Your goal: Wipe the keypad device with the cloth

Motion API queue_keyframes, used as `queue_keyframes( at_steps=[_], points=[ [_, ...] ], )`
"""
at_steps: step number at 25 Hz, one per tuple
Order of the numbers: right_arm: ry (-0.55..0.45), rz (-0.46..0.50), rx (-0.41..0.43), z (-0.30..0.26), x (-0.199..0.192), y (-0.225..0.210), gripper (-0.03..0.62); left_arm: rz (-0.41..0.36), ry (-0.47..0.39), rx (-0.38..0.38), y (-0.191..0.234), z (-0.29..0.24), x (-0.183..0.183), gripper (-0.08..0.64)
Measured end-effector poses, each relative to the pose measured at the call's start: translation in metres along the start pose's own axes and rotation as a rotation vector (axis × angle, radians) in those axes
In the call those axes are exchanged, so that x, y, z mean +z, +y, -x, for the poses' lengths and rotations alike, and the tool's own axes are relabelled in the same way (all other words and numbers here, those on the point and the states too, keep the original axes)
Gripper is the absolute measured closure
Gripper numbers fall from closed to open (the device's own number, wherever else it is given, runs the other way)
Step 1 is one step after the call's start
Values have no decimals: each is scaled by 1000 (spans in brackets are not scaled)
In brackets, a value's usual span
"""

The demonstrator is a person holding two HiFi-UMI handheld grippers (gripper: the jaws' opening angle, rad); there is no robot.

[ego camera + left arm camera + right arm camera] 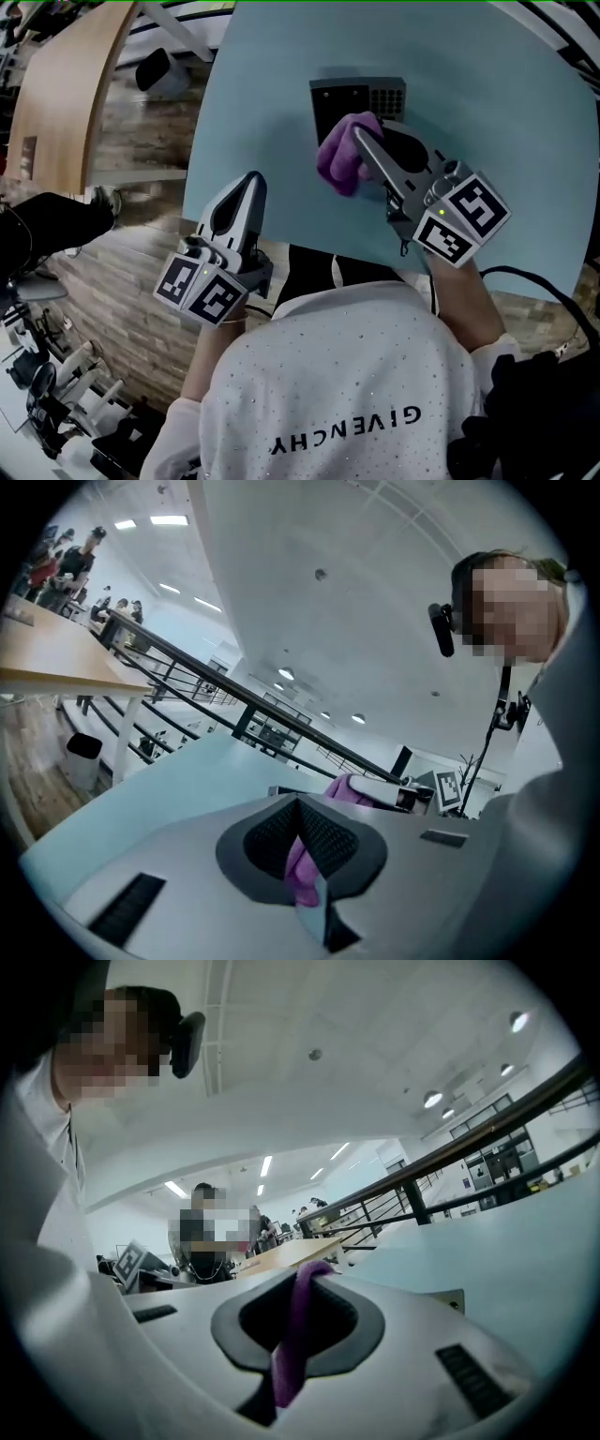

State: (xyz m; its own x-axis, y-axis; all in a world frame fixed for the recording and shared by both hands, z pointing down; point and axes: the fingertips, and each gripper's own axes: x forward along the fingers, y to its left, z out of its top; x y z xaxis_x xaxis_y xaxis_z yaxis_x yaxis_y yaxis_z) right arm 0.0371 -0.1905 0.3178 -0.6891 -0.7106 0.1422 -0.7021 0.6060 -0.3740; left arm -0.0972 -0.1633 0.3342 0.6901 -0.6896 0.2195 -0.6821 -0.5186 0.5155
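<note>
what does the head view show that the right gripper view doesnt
Only the head view: the cloth lying over the near part of the keypad device, and the left gripper off to the side by the table's near edge. Only the right gripper view: a dark railing, ceiling lights and people behind. Both: the purple cloth pinched in the right gripper, and the light blue table.

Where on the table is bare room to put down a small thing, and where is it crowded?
Bare: the table right of the keypad, out to its right edge, and the patch between the keypad and the left gripper. Crowded: on the keypad, where the right gripper holds the cloth.
</note>
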Motion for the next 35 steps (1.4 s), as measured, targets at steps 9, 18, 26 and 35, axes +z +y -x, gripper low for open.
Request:
queue_keyframes(
  at_steps=[9,18,26,35],
  points=[
    [52,18,-158,-58,-23,-33,578,-47,100,-98,49,-47,8,560],
    [145,35,-206,-89,-56,-49,578,-26,155,-178,57,-79,-5,560],
    [158,59,-229,-90,-57,-56,578,-23,201,-186,56,-86,-20,560],
    [149,44,-347,-52,-47,-97,577,-14,208,-191,42,-98,-25,560]
  ],
)
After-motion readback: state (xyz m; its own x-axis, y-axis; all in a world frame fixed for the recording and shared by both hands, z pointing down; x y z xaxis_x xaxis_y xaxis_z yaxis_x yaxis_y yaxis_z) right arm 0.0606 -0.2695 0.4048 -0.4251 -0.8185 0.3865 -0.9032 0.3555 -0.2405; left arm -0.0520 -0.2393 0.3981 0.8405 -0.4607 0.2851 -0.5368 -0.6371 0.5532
